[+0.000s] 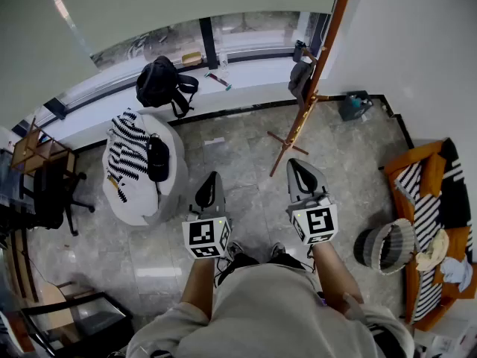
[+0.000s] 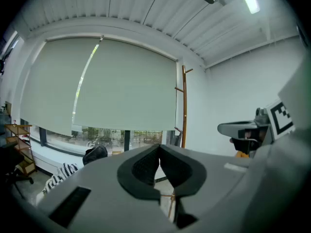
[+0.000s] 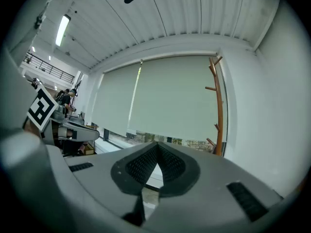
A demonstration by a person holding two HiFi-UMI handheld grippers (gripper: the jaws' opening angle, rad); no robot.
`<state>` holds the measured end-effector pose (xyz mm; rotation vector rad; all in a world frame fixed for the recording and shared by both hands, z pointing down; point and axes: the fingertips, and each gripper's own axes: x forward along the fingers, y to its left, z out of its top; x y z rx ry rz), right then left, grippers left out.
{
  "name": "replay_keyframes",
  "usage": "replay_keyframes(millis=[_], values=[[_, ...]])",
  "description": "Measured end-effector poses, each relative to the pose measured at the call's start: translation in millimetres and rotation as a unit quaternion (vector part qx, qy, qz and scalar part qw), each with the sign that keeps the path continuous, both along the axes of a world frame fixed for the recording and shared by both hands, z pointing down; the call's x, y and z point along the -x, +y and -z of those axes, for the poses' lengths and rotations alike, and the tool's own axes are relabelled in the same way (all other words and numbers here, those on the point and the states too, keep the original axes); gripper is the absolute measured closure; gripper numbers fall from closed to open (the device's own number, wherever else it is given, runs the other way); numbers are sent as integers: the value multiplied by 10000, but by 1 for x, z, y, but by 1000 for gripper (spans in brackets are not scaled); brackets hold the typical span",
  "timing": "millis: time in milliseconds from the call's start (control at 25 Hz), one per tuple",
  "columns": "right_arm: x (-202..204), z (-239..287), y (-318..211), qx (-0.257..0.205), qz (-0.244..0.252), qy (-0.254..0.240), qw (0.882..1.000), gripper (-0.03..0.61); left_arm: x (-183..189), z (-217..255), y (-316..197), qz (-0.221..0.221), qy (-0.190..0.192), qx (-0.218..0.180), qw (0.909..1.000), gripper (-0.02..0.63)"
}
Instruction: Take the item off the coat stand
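Here the person stands on the gray stone floor (image 1: 238, 148) with a hand-held gripper in each hand, both held out in front of the body. The left hand-held gripper (image 1: 209, 185) has its jaws pressed together with nothing between them; in the left gripper view (image 2: 159, 154) the dark pads meet at the tips. The right hand-held gripper (image 1: 298, 171) is closed the same way and is also empty, its pads touching in the right gripper view (image 3: 156, 149).

The wooden coat stand (image 1: 319, 66) rises ahead and to the right, near the corner where the window meets the white wall. A gray fabric item (image 1: 301, 77) hangs from one of its pegs, partway up the pole; whether it is a cap or a small bag cannot be told. Both hand-held grippers are well apart from it. In the left gripper view the coat stand (image 2: 183, 106) shows just right of the roller blind (image 2: 121, 81), and in the right gripper view it (image 3: 219, 106) stands against the white wall with its pegs pointing left.

A black backpack (image 1: 160, 84) sits on the window sill. Left of the person, a white pouf (image 1: 145, 200) carries a black-and-white striped cloth (image 1: 125, 155) and a small black bag (image 1: 157, 159). On the right are a woven basket (image 1: 387, 246) and an orange chair (image 1: 417, 162).
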<state>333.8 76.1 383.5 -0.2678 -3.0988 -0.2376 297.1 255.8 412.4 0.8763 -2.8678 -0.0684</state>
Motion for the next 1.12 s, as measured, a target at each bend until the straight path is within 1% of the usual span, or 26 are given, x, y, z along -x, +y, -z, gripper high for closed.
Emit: replay_keyframes(millis=[200, 400, 480, 640, 760, 960, 1120], values=[[9, -4, 23, -66, 52, 96, 9999, 572, 0, -4, 6, -130, 11, -51, 9999, 603], [19, -10, 45, 13, 101, 152, 9998, 572, 4, -18, 20, -356, 160, -38, 9992, 603], [24, -14, 55, -7, 48, 178, 9998, 572, 7, -23, 30, -430, 196, -28, 9989, 603], [36, -28, 69, 35, -26, 328, 9995, 572, 22, -37, 51, -363, 374, 10, 9986, 603], [46, -30, 68, 26, -22, 387, 9992, 572, 31, -42, 53, -373, 423, 34, 9984, 603], [78, -43, 57, 107, -16, 483, 9988, 572, 57, -56, 45, -370, 561, 110, 9977, 603], [120, -56, 49, 405, 20, 565, 9976, 572, 91, -66, 42, -395, 655, 281, 9967, 603]])
